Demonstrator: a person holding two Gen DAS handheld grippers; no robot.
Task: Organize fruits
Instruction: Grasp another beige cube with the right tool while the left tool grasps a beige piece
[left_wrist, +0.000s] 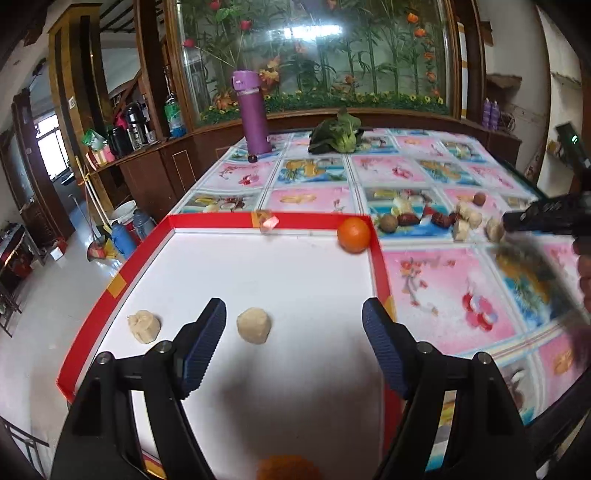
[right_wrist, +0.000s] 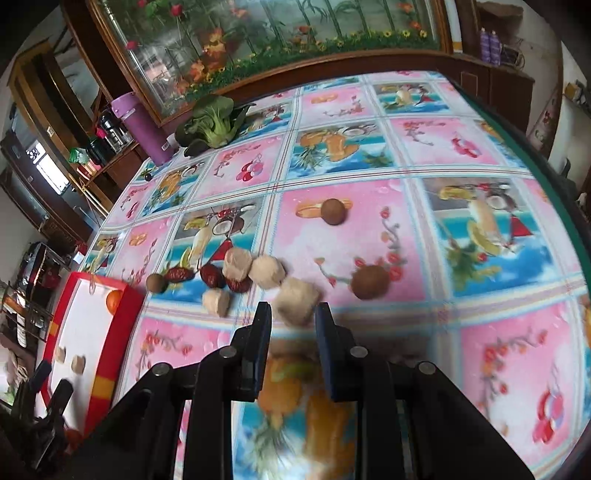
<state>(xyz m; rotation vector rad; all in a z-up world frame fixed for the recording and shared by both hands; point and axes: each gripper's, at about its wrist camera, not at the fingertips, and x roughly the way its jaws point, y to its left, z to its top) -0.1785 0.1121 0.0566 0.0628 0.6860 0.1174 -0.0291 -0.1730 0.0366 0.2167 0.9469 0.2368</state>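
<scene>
My left gripper (left_wrist: 295, 317) hangs open over a white tray with a red rim (left_wrist: 258, 218). The tray holds two beige chunks (left_wrist: 253, 325) (left_wrist: 144, 326), an orange (left_wrist: 353, 234) in the far right corner and another orange thing (left_wrist: 288, 467) at the near edge. In the right wrist view my right gripper (right_wrist: 294, 319) is narrowed on a beige chunk (right_wrist: 297, 304), low over the tablecloth. Beyond it lie more beige chunks (right_wrist: 236, 266), red dates (right_wrist: 212, 275) and brown round fruits (right_wrist: 333, 211) (right_wrist: 369, 282). The tray (right_wrist: 122, 317) lies to its left.
A purple bottle (left_wrist: 253, 114) and a leafy green vegetable (left_wrist: 338, 134) stand at the table's far end. The table's left edge drops to the floor beside the tray. Its dark right edge (right_wrist: 554, 184) curves past the fruit-print cloth.
</scene>
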